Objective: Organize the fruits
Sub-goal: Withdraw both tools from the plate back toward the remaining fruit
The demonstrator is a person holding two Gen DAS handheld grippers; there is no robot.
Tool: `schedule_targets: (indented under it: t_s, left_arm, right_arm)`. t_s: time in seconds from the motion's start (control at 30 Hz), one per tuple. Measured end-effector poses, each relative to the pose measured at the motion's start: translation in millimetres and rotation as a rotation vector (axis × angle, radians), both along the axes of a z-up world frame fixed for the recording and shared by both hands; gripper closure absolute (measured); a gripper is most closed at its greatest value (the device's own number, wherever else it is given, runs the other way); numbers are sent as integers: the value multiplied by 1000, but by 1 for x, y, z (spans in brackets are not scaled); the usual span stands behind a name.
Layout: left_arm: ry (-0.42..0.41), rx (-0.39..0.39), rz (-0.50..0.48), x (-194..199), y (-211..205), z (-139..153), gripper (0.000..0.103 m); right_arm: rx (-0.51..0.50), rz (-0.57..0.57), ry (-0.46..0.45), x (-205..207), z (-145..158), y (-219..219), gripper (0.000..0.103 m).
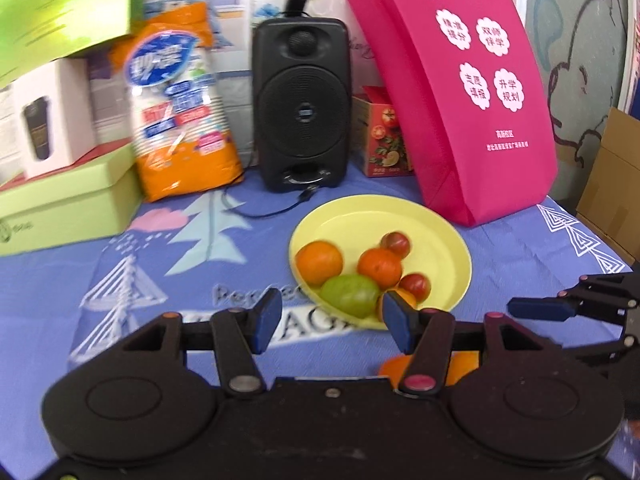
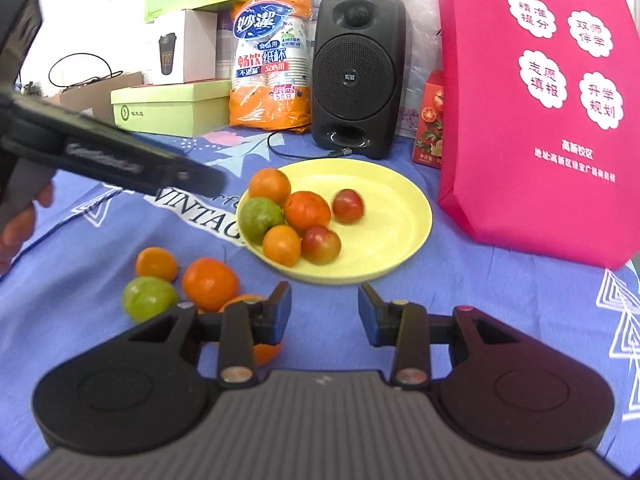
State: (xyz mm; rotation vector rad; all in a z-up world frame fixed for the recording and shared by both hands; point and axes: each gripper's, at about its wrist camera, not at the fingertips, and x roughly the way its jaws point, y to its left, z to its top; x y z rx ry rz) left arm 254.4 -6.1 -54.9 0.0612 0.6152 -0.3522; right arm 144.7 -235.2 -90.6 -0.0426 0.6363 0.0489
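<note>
Right wrist view: six fruits heaped on the near-left part of the yellow plate (image 2: 392,216), four more loose on the blue cloth of the bench (image 2: 100,240) to its left — a small orange (image 2: 157,264), a green fruit (image 2: 149,298), a larger orange (image 2: 210,283), and another orange (image 2: 244,304) half hidden behind the right gripper (image 2: 324,308), jaws apart, nothing between them. Left gripper (image 1: 326,320) likewise parted and empty, aimed at the plate's near rim. Likely risk: round fruit rolling off across the cloth if nudged, or the crowded heap spilling. Left wrist view hides most of the loose fruit, showing only an orange patch under the gripper; right wrist view shows all four and a hand.
</note>
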Motion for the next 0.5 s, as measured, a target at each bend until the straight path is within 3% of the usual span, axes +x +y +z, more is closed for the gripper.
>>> schedule_targets:
  t_s: [0.5]
  left_arm:
    - [34,-18,67,-80,39,-32,46]
  right_arm:
    - [25,18,40,-50,-12,17,67]
